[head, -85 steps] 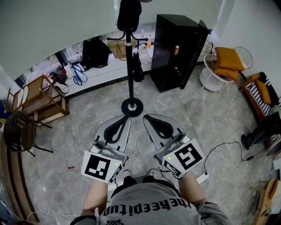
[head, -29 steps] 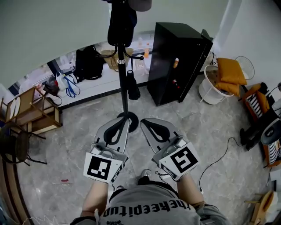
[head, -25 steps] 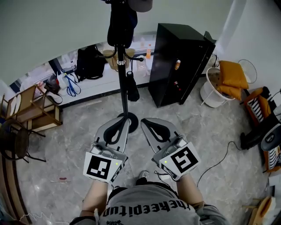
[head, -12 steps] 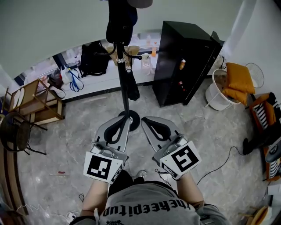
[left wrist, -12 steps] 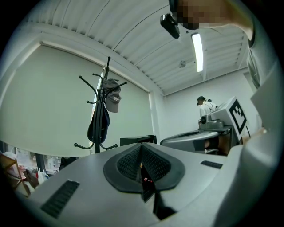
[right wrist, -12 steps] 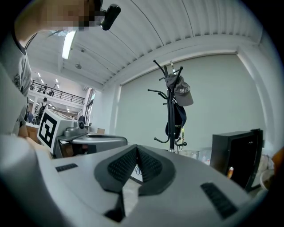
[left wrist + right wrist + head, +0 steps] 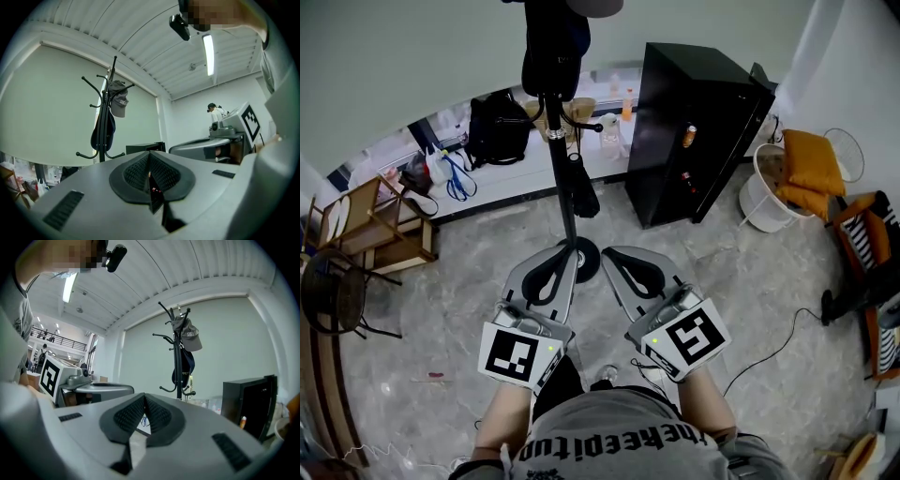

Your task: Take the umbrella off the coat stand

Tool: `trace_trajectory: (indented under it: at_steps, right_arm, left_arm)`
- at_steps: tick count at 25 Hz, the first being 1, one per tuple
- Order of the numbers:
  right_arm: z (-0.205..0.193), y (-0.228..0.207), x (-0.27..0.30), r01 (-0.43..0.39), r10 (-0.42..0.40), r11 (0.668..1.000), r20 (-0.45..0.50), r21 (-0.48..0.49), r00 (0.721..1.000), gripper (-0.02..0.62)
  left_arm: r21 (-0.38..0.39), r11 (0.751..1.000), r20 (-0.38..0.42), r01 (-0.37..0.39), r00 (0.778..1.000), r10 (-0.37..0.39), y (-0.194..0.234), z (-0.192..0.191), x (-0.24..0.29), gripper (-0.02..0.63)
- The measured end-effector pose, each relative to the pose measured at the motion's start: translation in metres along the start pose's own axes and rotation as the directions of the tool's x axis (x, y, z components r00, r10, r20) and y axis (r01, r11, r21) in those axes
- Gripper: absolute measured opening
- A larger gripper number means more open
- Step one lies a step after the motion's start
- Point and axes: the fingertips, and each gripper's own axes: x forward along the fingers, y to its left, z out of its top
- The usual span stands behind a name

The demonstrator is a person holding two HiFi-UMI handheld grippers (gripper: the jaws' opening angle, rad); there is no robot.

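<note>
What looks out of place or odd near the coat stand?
Nothing is damaged or spilled. The stand is upright, with the umbrella hanging from it. Only a loose cable trails across the floor on the right.

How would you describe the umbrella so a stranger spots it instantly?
Find the tall black cabinet; the coat stand is left of it. The umbrella hangs slim and folded from a lower hook, below the bulkier dark item.
</note>
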Motion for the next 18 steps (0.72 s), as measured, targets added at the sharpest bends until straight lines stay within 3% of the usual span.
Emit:
trace_trajectory:
  at_steps: [18]
  right_arm:
    - [0.000, -0.016, 0.074, 0.126, -0.126, 0.992, -0.005, 0.029, 0.992, 0.011]
  left_arm:
    - [-0.008, 0.992, -0.016, 0.123, 0.992, -0.123, 0.073, -0.009, 0.027, 0.015]
